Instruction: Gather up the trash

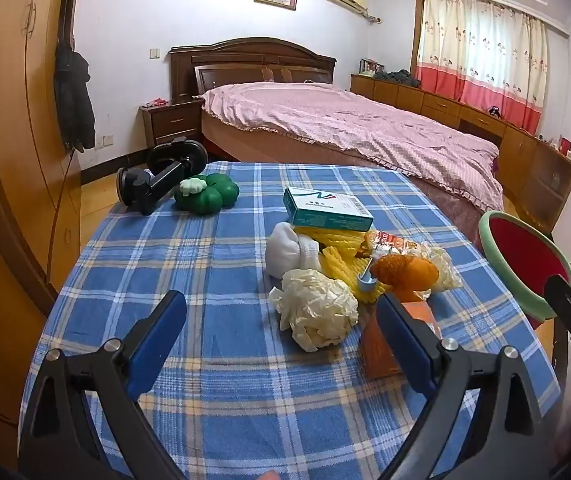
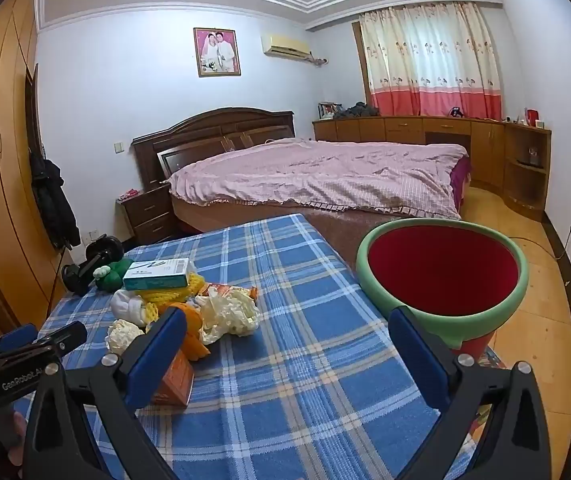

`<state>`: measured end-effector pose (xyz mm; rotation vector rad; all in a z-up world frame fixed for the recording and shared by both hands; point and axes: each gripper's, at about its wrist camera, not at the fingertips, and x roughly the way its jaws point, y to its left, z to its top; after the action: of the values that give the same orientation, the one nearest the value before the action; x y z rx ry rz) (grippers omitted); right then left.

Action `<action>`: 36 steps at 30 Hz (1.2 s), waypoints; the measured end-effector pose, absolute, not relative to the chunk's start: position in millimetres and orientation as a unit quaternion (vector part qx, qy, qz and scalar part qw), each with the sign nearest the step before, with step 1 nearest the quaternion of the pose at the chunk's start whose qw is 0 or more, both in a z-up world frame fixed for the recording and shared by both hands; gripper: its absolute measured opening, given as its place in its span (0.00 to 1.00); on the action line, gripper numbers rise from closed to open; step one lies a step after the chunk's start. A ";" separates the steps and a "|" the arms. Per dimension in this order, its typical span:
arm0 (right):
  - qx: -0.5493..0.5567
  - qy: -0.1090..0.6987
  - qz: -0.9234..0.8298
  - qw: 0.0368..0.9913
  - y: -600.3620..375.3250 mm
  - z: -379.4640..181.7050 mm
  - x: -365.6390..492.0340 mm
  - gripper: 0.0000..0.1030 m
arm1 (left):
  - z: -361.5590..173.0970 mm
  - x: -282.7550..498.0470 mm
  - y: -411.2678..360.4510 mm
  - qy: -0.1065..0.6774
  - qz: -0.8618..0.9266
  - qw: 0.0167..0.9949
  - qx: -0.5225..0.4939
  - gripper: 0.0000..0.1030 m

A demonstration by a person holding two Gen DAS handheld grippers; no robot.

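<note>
Trash heaped together mid-desk (image 1: 189, 280) on the blue plaid cloth: crumpled paper wad (image 1: 313, 308), white bundle (image 1: 285, 250), yellow foam netting (image 1: 341, 256), teal box (image 1: 327, 207) on top, orange carton (image 1: 381, 344) nearest. Piled in one spot, probably for easy picking. Red bin (image 2: 443, 270) with green rim parked just off the right edge, mouth up, ready for drops. Left gripper (image 1: 281, 334) spread wide, empty, short of the wad. Right gripper (image 2: 285, 350) equally wide, holding nothing, between pile and bin.
</note>
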<state>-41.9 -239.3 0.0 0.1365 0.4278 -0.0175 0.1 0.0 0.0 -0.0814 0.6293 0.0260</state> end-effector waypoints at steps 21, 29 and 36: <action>0.075 0.216 -0.007 0.974 -240.2 -1.8 -40.2 1.00 | -1.4 -0.6 0.9 0.309 0.013 0.950 -0.040 0.93; 0.073 0.214 -0.006 0.974 -239.2 0.0 -42.6 1.00 | -5.3 -0.9 5.5 0.309 0.013 0.950 -0.040 0.93; 0.076 0.217 -0.007 0.973 -240.7 -1.5 -40.1 1.00 | -4.9 -0.8 5.1 0.310 0.013 0.950 -0.040 0.93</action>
<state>-40.1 -240.7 -1.5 0.1537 0.4382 -0.0134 -0.8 5.1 -4.9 -0.0817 0.6306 0.0270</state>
